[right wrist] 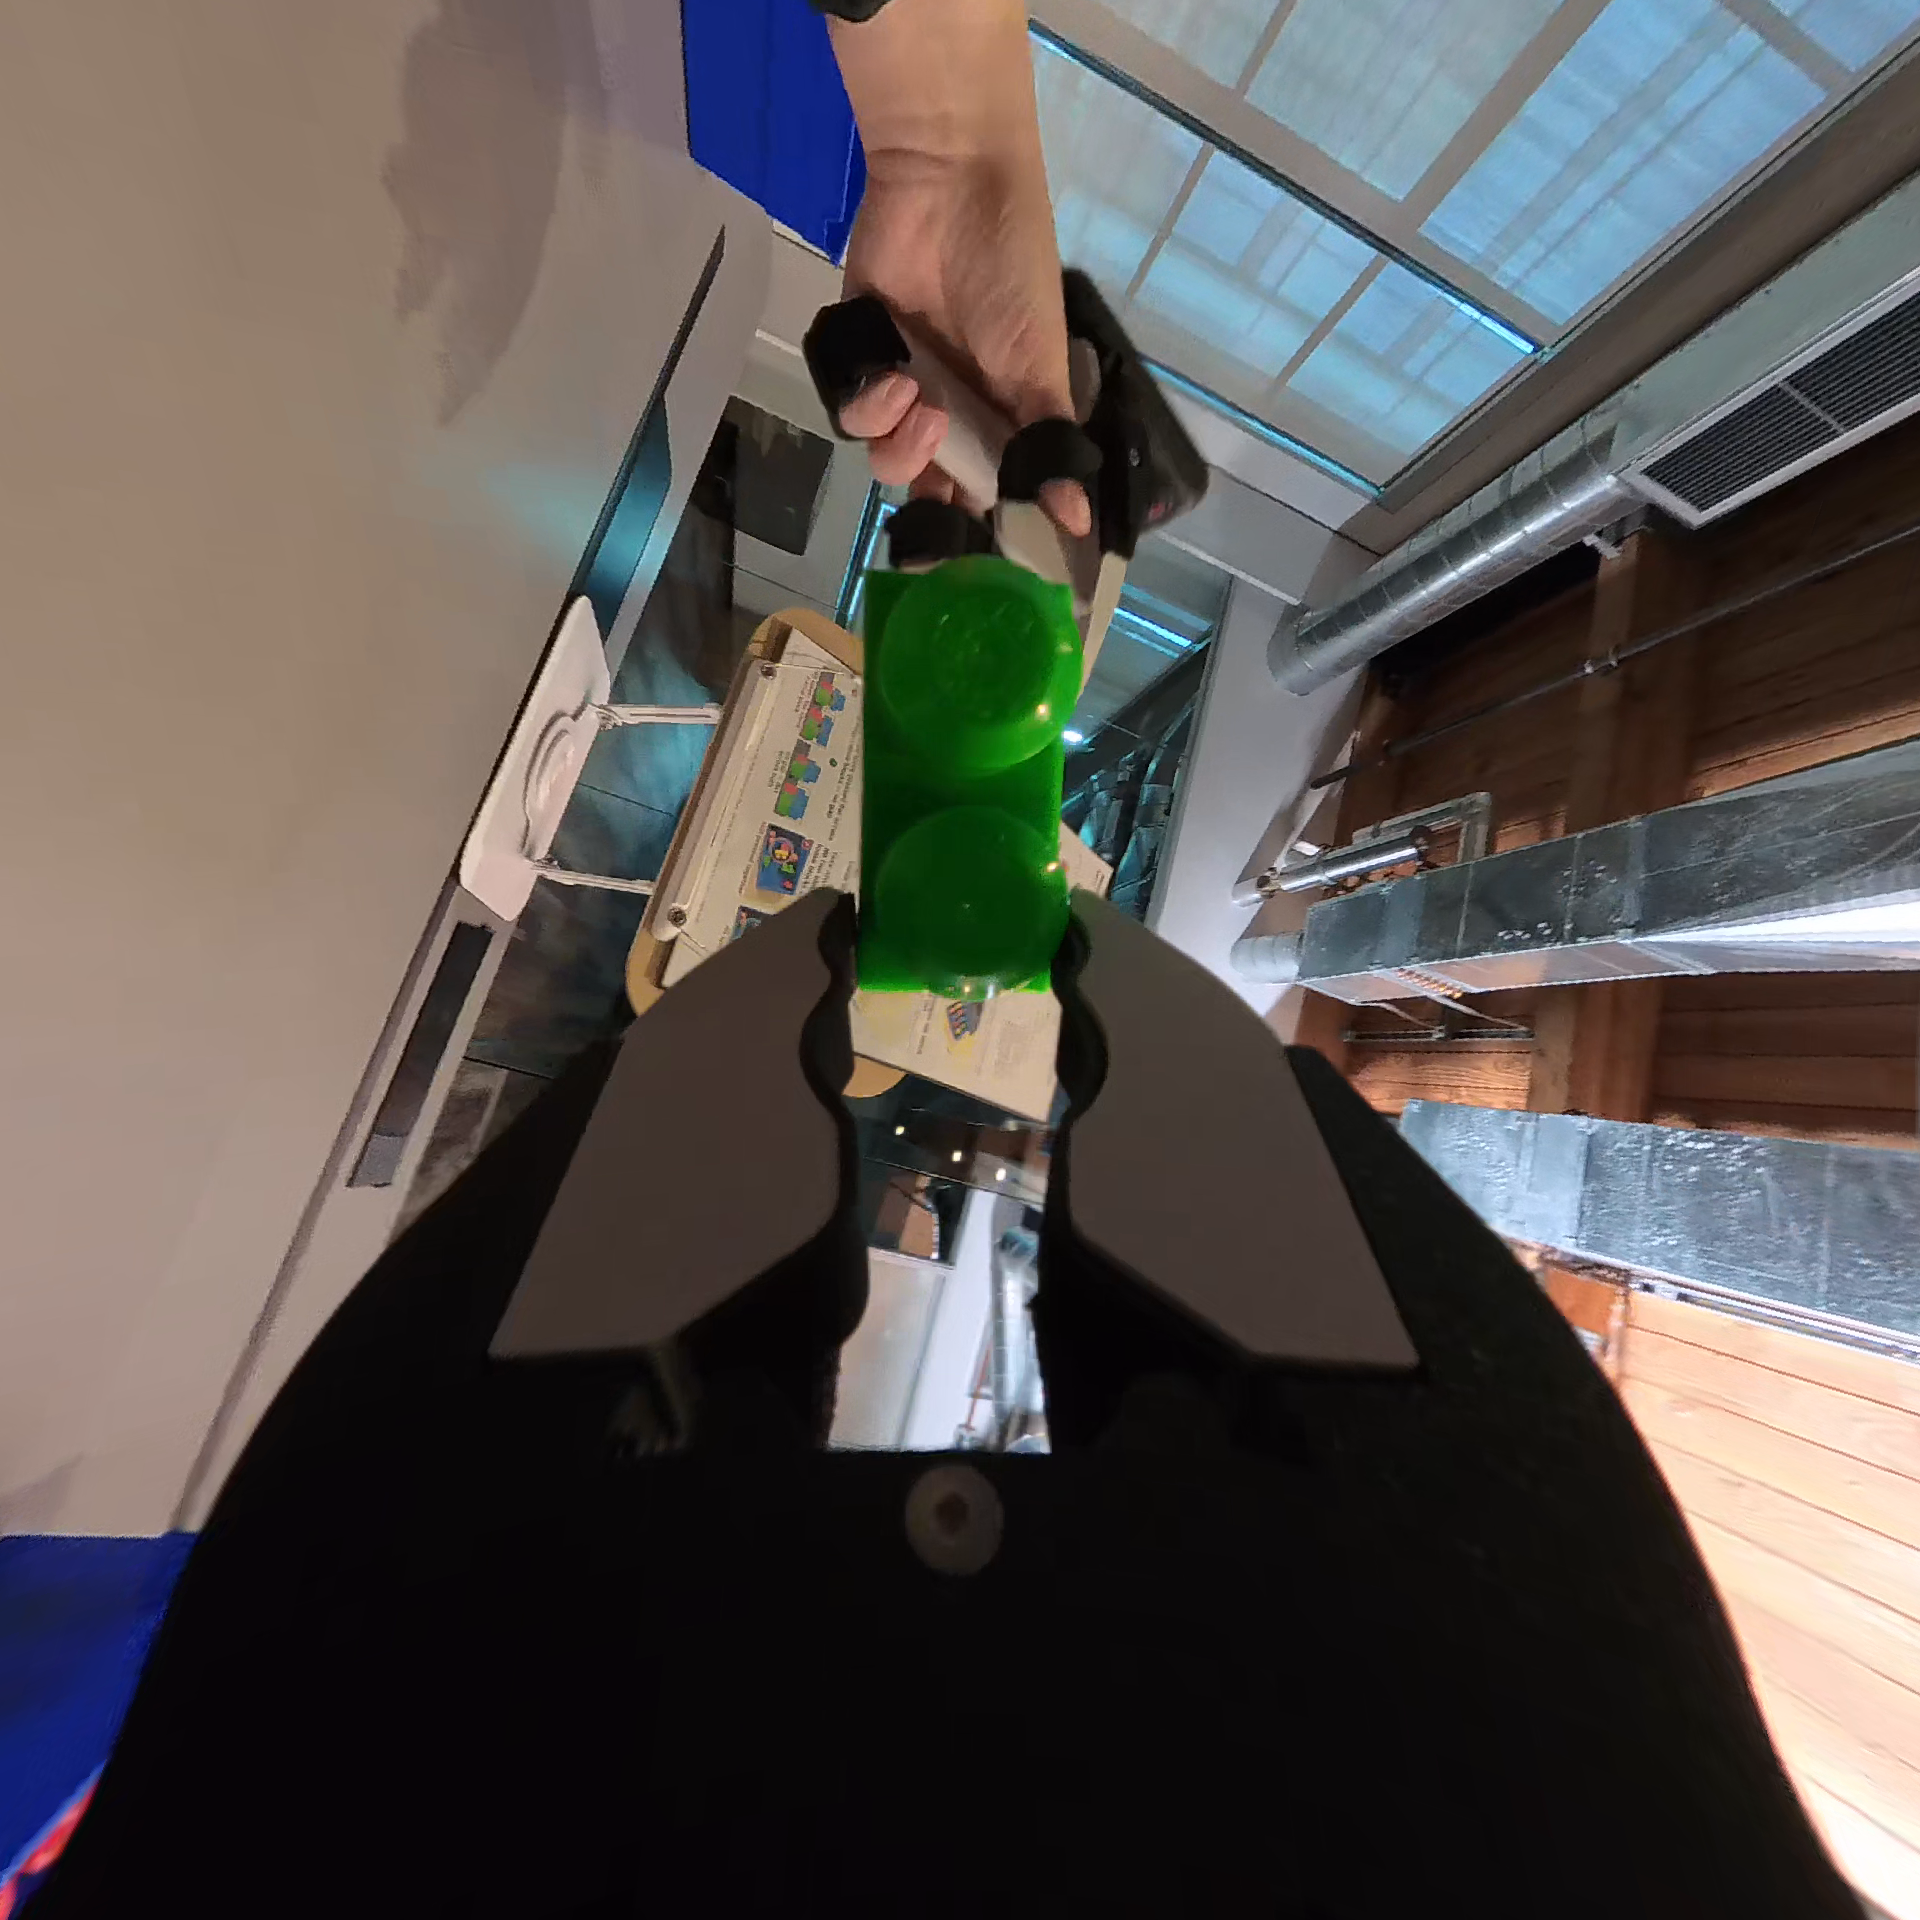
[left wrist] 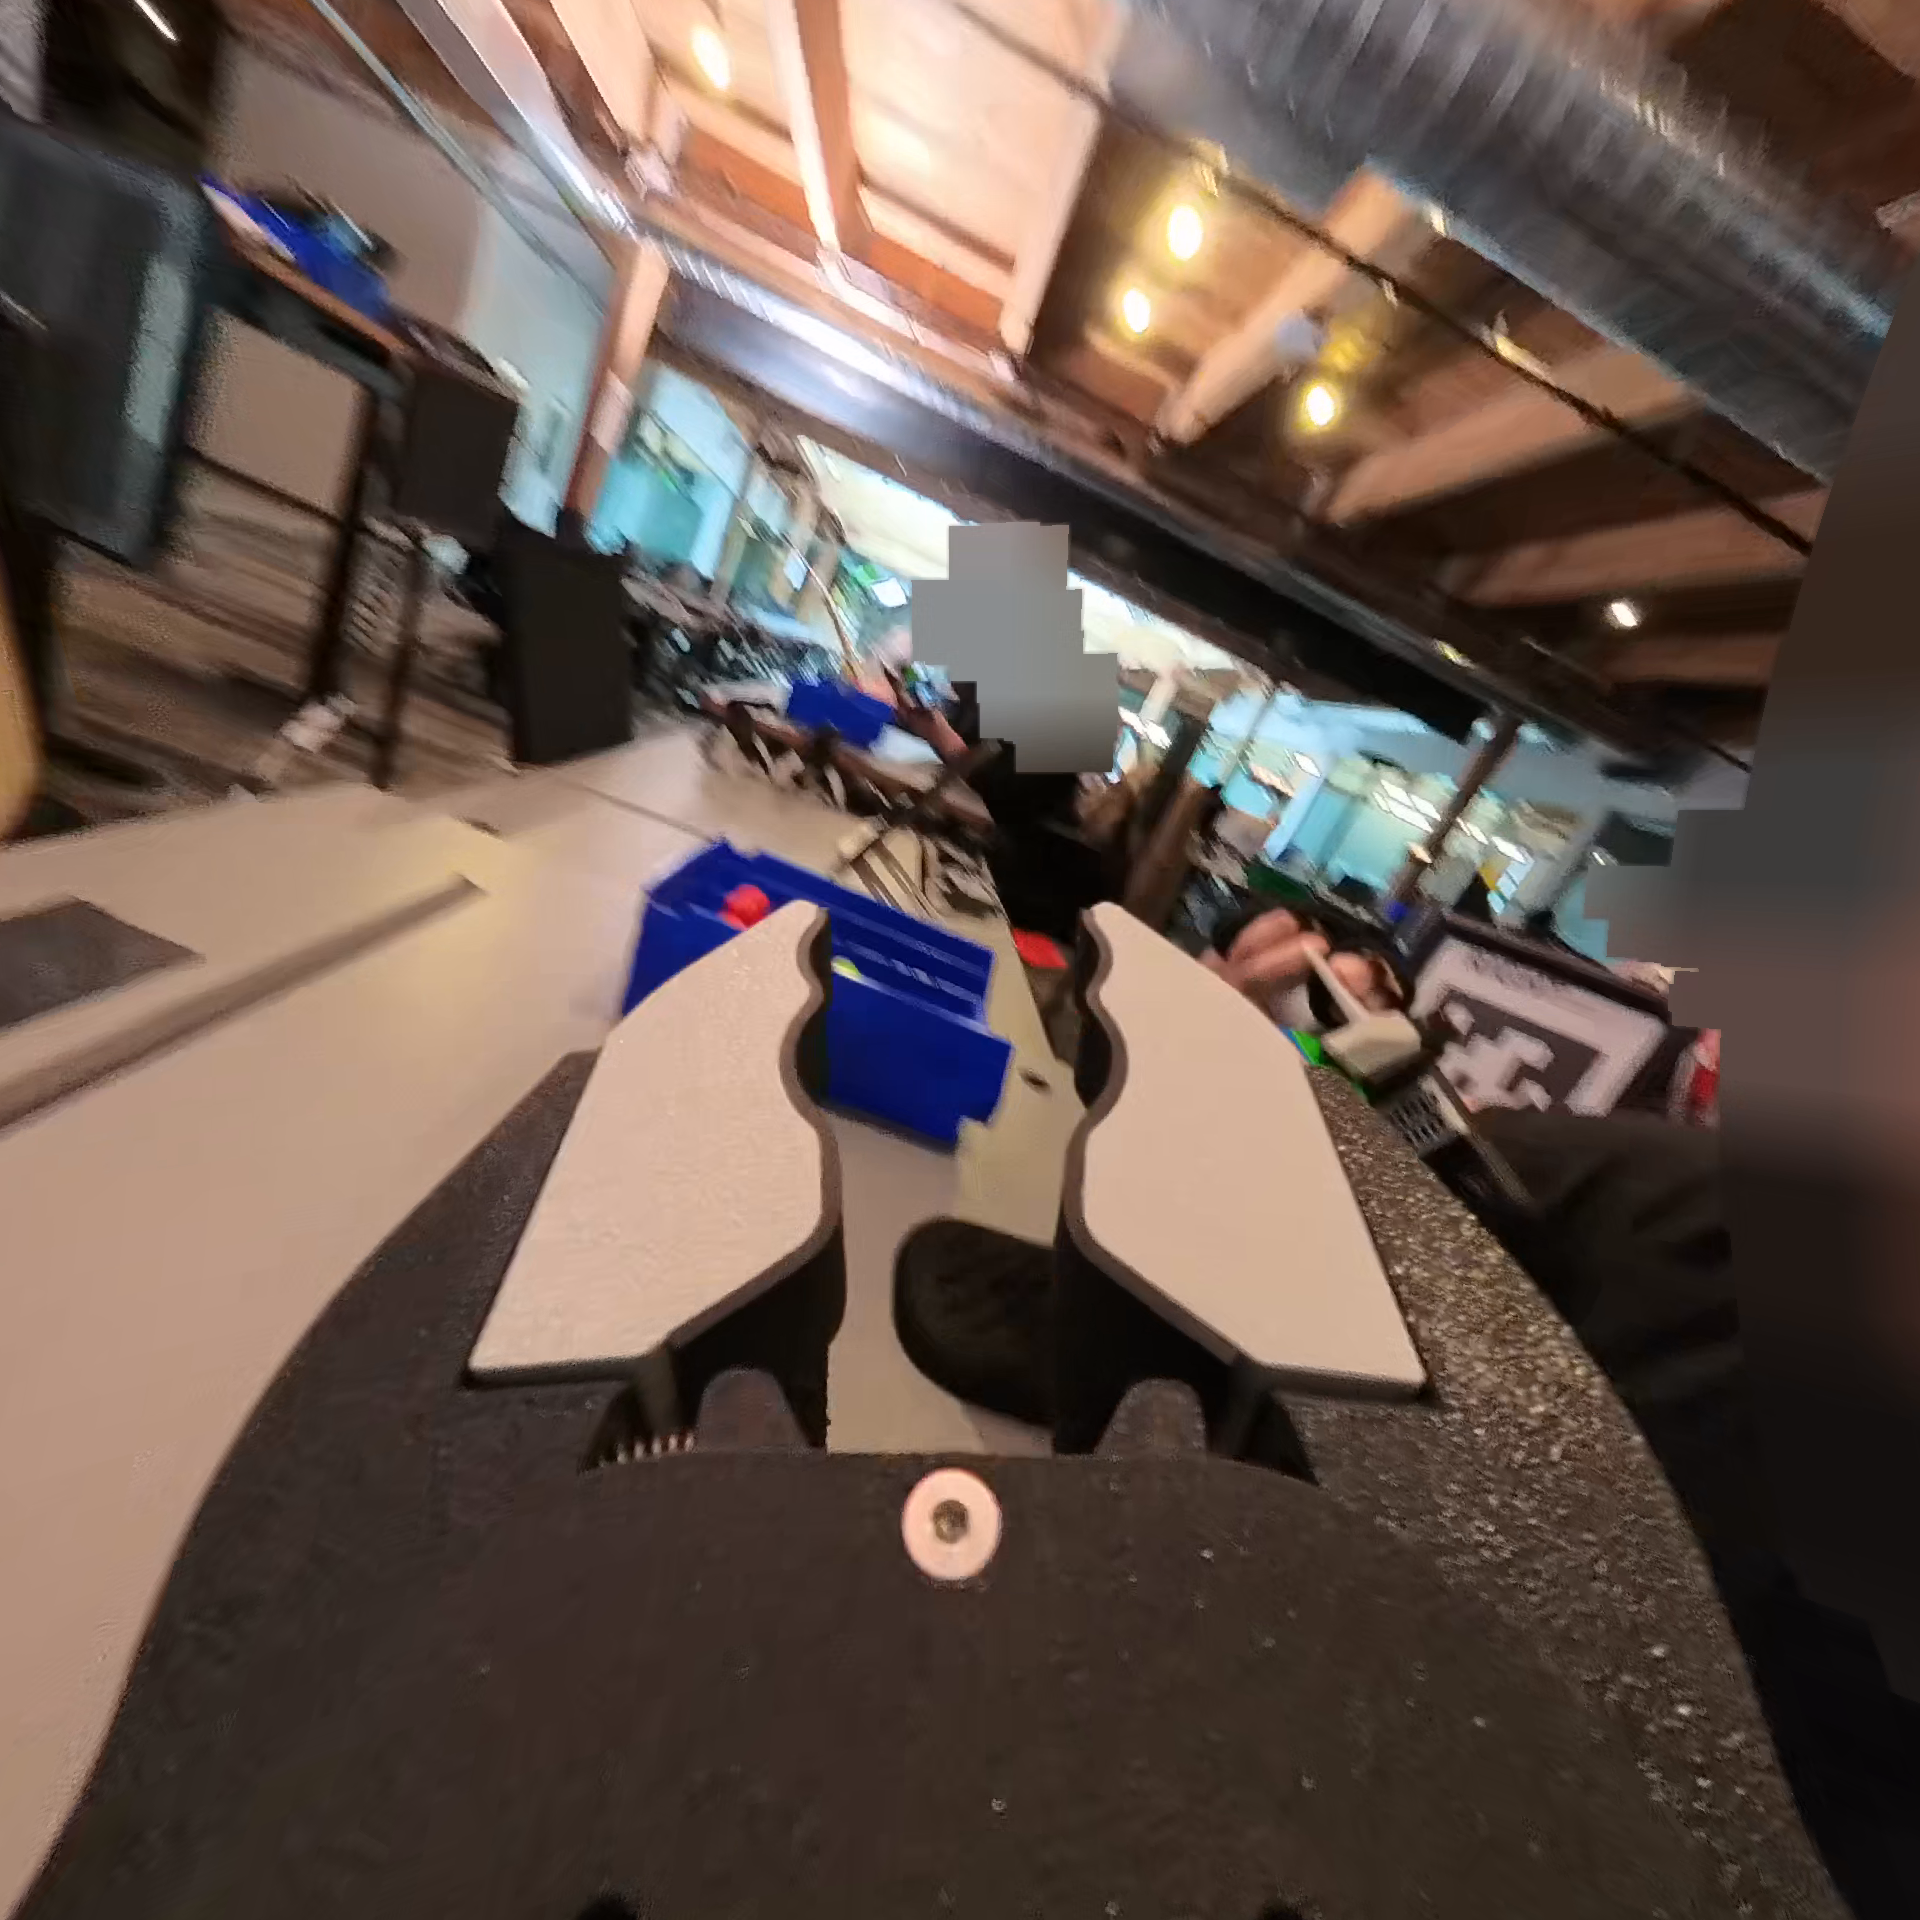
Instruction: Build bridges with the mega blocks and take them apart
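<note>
Right claw (right wrist: pixel 956 956) grips green block (right wrist: pixel 961 779) by near end, held in air, studs toward camera. Left claw (left wrist: pixel 951 971) parted, empty, above counter (left wrist: pixel 312 1039) near blue bin (left wrist: pixel 904 1029). Advice: keep block square, press studs straight, no twisting.

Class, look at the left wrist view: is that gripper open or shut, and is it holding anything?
Open and empty: the left gripper shows a clear gap between its fingers, with only the table behind.

left view: motion-blurred, warm ceiling lamps | right view: sharp, daylit windows, fisheye edges
</note>
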Available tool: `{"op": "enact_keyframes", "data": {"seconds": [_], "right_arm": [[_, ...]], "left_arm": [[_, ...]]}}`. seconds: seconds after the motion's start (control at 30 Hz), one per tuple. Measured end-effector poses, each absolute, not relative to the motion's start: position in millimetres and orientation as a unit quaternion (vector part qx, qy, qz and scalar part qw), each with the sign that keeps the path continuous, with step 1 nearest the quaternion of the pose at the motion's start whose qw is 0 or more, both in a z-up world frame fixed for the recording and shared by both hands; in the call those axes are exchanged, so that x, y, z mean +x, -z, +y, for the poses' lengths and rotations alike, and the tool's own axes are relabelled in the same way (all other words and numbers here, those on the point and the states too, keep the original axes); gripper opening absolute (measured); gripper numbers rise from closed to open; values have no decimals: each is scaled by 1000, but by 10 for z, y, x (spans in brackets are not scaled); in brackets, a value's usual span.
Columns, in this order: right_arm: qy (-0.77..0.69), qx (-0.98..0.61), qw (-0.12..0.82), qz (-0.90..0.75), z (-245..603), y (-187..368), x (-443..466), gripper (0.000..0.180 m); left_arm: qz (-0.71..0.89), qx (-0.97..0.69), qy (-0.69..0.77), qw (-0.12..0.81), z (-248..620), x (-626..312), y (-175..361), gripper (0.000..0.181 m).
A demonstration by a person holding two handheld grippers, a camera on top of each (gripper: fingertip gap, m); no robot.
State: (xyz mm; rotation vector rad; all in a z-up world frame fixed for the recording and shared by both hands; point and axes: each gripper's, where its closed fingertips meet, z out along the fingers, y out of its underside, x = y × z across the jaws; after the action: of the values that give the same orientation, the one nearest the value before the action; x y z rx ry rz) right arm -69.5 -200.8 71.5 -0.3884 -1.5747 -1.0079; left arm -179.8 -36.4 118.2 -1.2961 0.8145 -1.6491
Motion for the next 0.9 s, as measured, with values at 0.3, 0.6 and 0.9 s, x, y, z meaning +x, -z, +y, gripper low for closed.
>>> {"op": "enact_keyframes", "data": {"seconds": [0.3,0.6,0.9], "right_arm": [[468,-148,565,-663,-2091,-704,-598,35],[230,-593,560,-531,-1614,-1274,1222,36],[12,-830,292,-475,-1509,40,2876,36]], "left_arm": [[400,-522,653,376,-713,-1448,-1007,43],[381,-522,654,393,-597,-1598,-1076,43],[400,-538,642,372,-618,-1510,-924,43]]}}
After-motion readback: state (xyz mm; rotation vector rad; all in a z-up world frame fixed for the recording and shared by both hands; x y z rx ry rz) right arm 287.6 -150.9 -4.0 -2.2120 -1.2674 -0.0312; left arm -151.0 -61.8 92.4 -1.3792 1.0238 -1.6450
